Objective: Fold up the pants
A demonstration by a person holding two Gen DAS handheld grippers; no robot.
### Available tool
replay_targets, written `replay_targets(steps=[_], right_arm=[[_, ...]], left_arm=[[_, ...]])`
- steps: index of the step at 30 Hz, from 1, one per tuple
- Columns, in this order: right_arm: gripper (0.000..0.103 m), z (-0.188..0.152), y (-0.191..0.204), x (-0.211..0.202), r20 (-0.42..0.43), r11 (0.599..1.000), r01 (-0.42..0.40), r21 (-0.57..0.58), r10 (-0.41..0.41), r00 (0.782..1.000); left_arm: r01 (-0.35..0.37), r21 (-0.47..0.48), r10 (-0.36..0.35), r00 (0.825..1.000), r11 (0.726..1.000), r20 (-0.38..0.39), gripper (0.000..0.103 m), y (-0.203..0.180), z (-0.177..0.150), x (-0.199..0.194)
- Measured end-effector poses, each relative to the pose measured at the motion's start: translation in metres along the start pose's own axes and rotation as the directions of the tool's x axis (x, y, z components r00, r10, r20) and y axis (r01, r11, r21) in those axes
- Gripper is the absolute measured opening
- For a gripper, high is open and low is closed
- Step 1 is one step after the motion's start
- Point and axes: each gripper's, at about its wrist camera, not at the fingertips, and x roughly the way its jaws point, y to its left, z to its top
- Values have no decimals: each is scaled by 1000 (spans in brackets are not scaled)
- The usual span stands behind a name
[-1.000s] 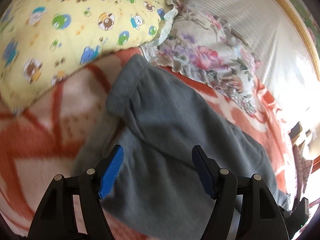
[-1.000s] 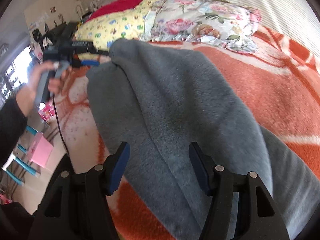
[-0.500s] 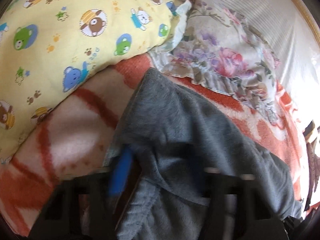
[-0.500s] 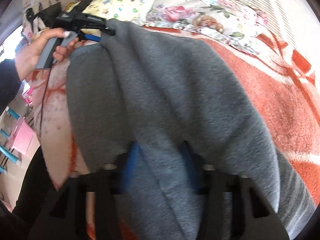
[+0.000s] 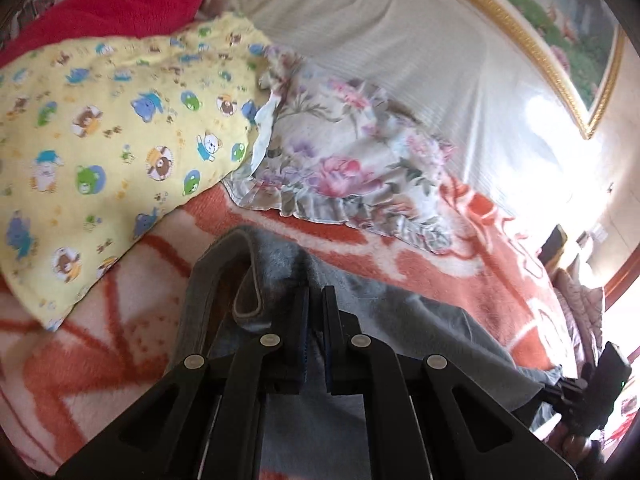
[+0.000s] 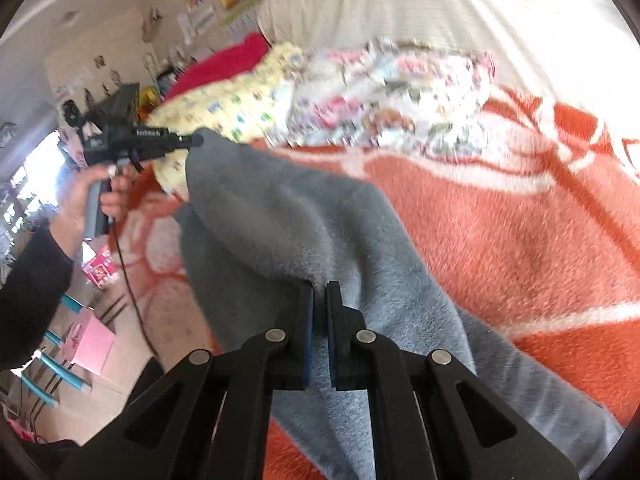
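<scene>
Grey fleece pants lie across the orange-and-white blanket, one end lifted into a ridge. In the left wrist view my left gripper has its jaws closing tight on a pinched fold beside the hem loop. In the right wrist view my right gripper is likewise closing tight on a fold of the pants. That view also shows the left gripper at the far raised corner, carried by a hand. The cloth hangs taut between the two grips.
A yellow cartoon pillow, a floral pillow and a red blanket lie at the head of the bed against white striped cloth. A gold-framed picture hangs above. A pink box sits on the floor left of the bed.
Both grippers went from open over the pants to shut on folds of them. Both have risen, pulling the grey cloth up off the blanket.
</scene>
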Motion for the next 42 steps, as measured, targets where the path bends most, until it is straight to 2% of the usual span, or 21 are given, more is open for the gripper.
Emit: replay_targets(steps=[5,10,14,15,17,18,19,20,21,22,23,28,34,38,42], right_arm=[[7,-10,10,-13,-42,998,-50,-32,49,998],[7,-40,19,7,-133,997,-73,-39,67,989],[7,-60,21,34,-207,997,-67,-29,60,976],[8,-64,19,41,-227,998,-56,-17,51,973],[10,-70,15,52,-258,999,-46,18,49,965],[11,-73,14,52,-259,999,-43,26,48,965],[14,-72,15,49,-252,998,-50,31,56,966],[19,-71,15,45,-242,998,-56,30,61,968],[22,-69,16,41,-230,998,-62,29,67,971],[29,-65,17,36,-216,997,-68,26,72,974],[35,-62,17,32,-204,997,-72,23,75,976],[35,-37,12,15,-114,996,-77,53,82,990],[35,11,-24,19,-33,991,-9,135,13,999],[35,36,-54,43,-58,983,10,185,1,998],[35,53,-74,77,-99,965,-62,256,91,991]], left_arm=[[-35,3,35,999,999,-28,4,8,-31,-16],[-67,-60,60,992,996,-113,4,37,-69,0],[-115,-97,95,977,989,-190,5,58,-94,23],[-145,-102,121,971,984,-205,7,62,-101,28],[-159,-111,133,968,981,-213,11,64,-107,29],[-159,-124,130,968,979,-215,20,64,-110,27],[-157,-139,125,969,978,-214,34,64,-114,24],[-165,-153,132,970,974,-205,42,63,-117,20],[-185,-161,153,969,969,-195,57,61,-120,15],[-200,-169,169,969,965,-181,60,58,-124,10],[-196,-174,166,971,965,-174,60,57,-126,7],[-178,-258,132,974,950,-183,61,51,-143,4],[-171,-317,106,971,933,-212,61,48,-145,23],[-174,-322,108,971,931,-213,61,43,-134,35],[-192,-330,124,969,924,-215,61,42,-126,46]])
